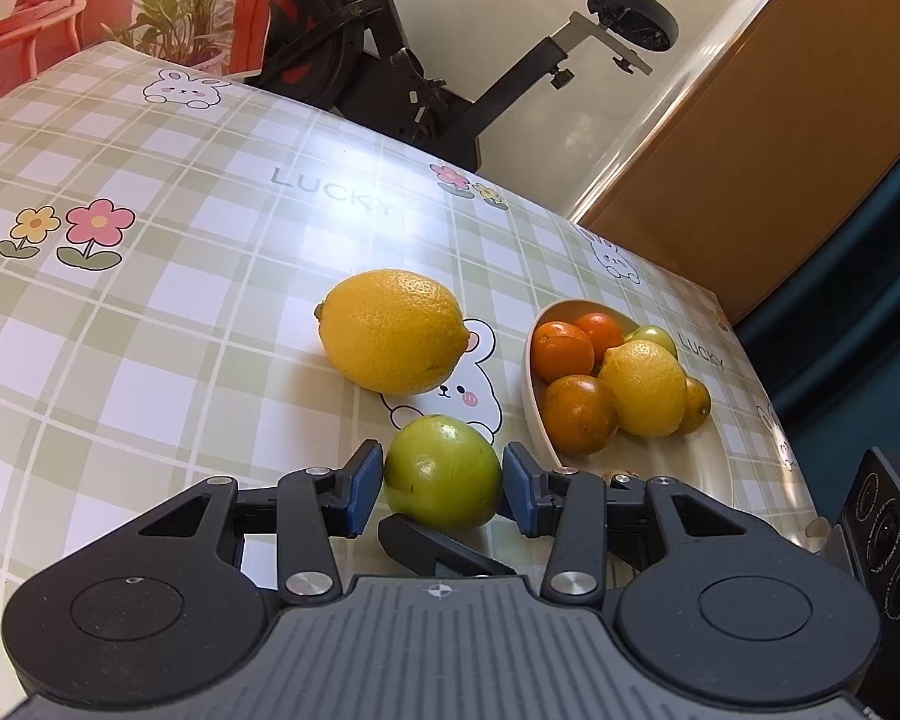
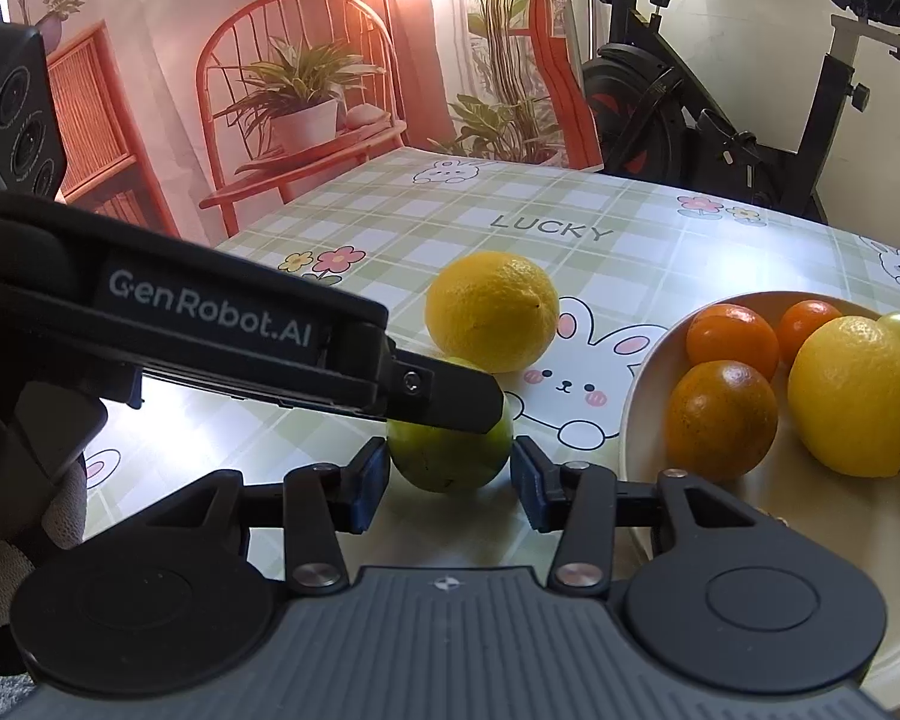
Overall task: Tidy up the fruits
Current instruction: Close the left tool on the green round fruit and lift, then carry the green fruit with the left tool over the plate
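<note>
A green lime (image 1: 443, 471) sits on the checked worktop (image 1: 150, 330), between the blue pads of both tools at once; in the left wrist view the left tool (image 1: 443, 483) has its fingers spread to either side of the lime, the pads just beside its skin, though whether they touch cannot be told; in the right wrist view the right tool (image 2: 449, 480) is likewise spread around the same lime (image 2: 450, 456), with a visible gap on the right pad's side; the left tool's dark finger (image 2: 444, 396) crosses over the top of the lime there. A large loose lemon (image 1: 393, 330) lies on the worktop just behind the lime, partly over a printed rabbit. To the right stands a cream bowl (image 1: 534, 414), holding three oranges (image 1: 564, 351), a lemon (image 1: 645, 387) and a pale green fruit (image 1: 654, 336) at the back. An exercise bike (image 1: 450, 78) stands beyond the worktop's far edge.
</note>
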`<action>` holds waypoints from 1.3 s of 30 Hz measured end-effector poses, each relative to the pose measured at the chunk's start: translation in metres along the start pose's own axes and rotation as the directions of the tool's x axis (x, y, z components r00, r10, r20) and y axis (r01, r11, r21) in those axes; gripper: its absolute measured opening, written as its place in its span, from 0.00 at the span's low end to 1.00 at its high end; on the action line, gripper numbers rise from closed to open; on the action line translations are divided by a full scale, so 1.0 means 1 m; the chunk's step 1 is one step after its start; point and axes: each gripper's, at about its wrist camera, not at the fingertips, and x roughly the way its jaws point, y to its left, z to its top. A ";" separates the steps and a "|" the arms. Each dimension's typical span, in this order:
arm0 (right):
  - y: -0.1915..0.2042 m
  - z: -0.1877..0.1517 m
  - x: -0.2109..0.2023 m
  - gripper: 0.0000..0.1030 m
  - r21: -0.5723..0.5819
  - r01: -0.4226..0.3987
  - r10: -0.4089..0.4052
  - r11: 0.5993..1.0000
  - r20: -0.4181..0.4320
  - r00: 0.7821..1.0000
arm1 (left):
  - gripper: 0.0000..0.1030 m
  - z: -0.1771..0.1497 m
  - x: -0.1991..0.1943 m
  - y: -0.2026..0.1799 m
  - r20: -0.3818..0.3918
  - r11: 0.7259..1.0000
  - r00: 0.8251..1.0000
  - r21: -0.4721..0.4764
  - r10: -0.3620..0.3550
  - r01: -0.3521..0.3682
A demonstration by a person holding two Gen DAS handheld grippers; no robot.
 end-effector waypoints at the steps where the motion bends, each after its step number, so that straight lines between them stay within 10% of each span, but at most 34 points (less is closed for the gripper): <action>1: 0.000 -0.001 -0.001 0.46 0.003 0.001 -0.001 1.000 0.001 1.000 | 0.44 -0.001 -0.001 -0.001 -0.001 1.000 1.000 0.003 0.000 0.000; 17: -0.024 -0.003 -0.060 0.46 0.121 0.025 -0.045 0.992 0.165 0.985 | 0.44 0.005 -0.010 -0.081 0.062 0.982 0.998 0.187 -0.003 -0.009; 39: -0.126 -0.043 -0.116 0.46 0.385 0.172 -0.260 0.907 0.190 0.947 | 0.45 -0.003 0.085 -0.181 -0.107 0.944 0.992 0.315 -0.065 0.095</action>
